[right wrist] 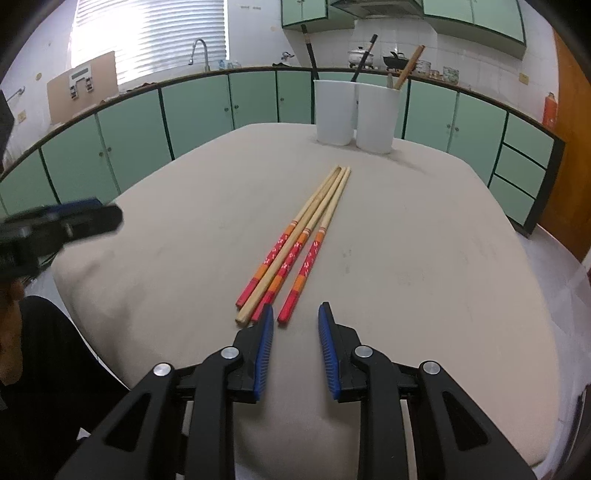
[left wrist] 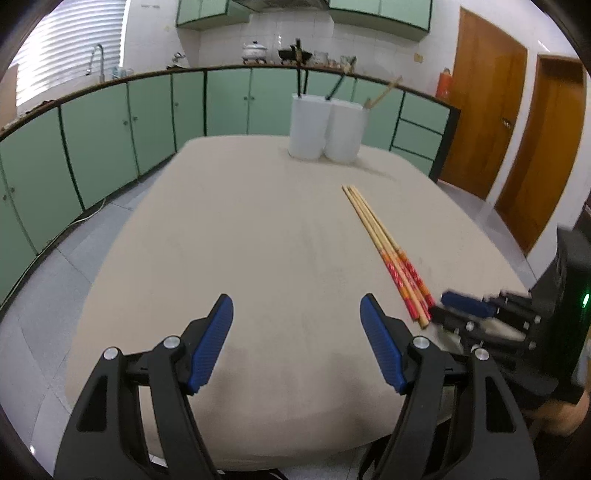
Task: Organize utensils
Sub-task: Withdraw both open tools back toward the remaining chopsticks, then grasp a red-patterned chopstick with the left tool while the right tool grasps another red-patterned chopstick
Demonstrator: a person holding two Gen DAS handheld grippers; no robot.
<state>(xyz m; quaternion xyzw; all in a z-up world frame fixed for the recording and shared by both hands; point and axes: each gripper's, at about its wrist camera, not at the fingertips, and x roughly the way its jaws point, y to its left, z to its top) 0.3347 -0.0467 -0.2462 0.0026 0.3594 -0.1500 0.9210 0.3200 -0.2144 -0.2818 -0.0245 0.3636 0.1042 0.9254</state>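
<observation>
Beige table [right wrist: 424, 258], chopsticks [right wrist: 295, 247] mid-surface, both hand-held grippers released, right hand-held gripper [right wrist: 296, 314] at their ends

Pale green base cabinets [right wrist: 199, 107] with dark trim run under a long counter, wall cabinets (same green) above white tiled wall [left wrist: 284, 37]; a blinded window [right wrist: 147, 33] glows bright, two brown wooden doors [left wrist: 517, 122] stand right, grey tiled floor [left wrist: 55, 280]
</observation>
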